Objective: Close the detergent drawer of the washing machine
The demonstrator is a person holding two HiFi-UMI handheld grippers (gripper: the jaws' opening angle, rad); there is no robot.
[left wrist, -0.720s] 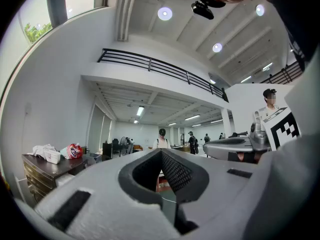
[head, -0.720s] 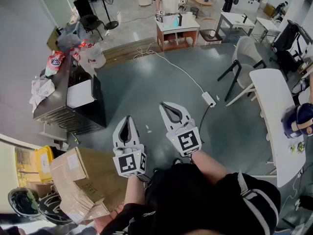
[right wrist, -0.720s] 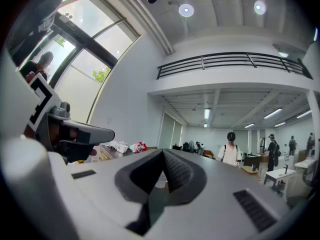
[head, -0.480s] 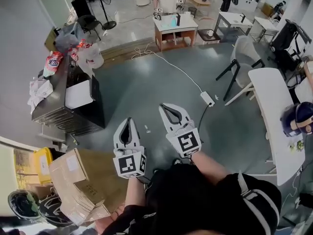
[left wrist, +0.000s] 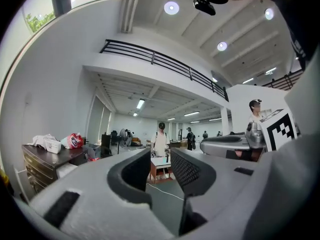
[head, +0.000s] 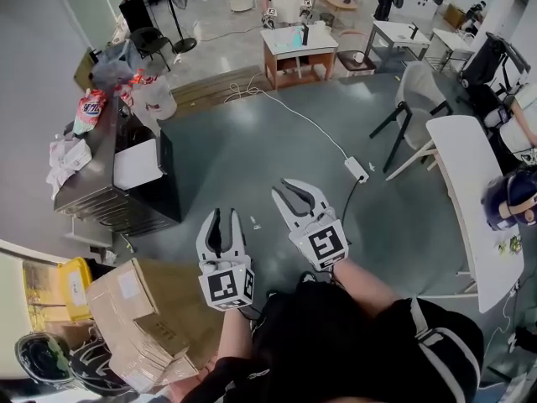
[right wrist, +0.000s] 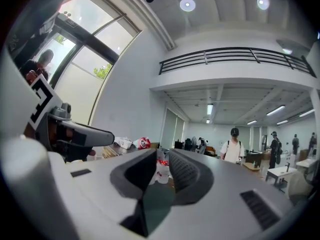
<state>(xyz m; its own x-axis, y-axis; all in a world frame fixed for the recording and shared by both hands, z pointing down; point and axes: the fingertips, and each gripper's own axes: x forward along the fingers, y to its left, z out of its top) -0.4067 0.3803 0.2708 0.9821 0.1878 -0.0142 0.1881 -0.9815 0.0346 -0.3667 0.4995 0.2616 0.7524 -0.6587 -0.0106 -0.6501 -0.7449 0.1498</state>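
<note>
Left hand-held gripper (head: 225, 217) opened wider, right hand-held gripper (head: 299, 196) apart, empty, washing machine (head: 168, 176) well left.

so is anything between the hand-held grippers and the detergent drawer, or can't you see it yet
No drawer or washing machine can be made out in any view. The left hand-held gripper and right hand-held gripper hang open and empty above the floor; only a power strip lies on it ahead.

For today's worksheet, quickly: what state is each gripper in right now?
Left gripper: open, jaws apart, nothing between them.
Right gripper: open, narrower gap, holding nothing.
</note>
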